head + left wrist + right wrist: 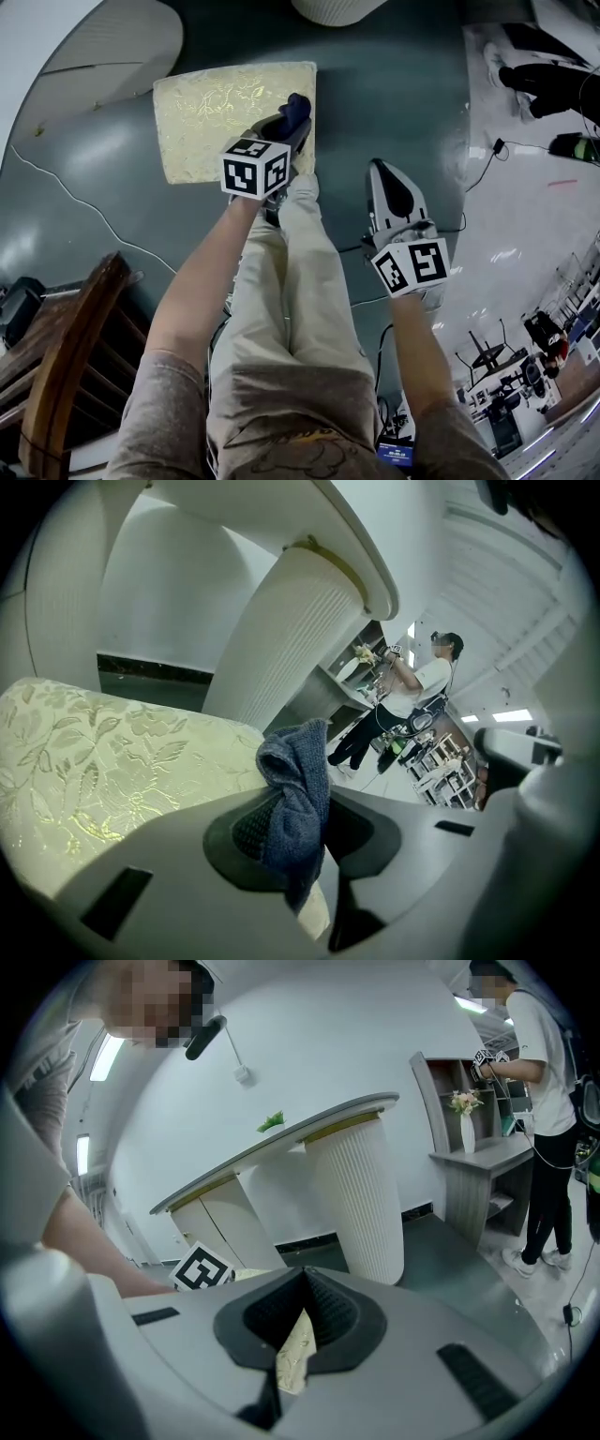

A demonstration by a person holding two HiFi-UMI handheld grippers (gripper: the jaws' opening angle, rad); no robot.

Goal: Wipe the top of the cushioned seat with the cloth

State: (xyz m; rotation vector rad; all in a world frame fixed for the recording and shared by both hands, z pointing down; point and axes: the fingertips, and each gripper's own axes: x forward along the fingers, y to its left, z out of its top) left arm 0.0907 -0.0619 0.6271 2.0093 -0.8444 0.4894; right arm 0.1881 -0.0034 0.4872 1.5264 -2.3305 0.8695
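Head view: the left hand-held gripper (286, 131) covers one corner of the cushioned seat (225, 117) and all but a tuft of the cloth (298, 103); the wooden chair (66, 375) is cut by the left edge. Left gripper view: the seat runs off the left edge, and the cloth's lower end is lost between the jaws. Right gripper view: only a sliver of seat shows between the jaws of the right hand-held gripper (302, 1326).

A staged reception room inside a recording lab, shown by a glossy grey floor (403, 103) with loose cables (498, 146), a curved white surface (281, 1143) on a ribbed pedestal (361, 1194), a grey shelf (469, 1162) holding a flower vase (467, 1133), and another person (548, 1101) working there.
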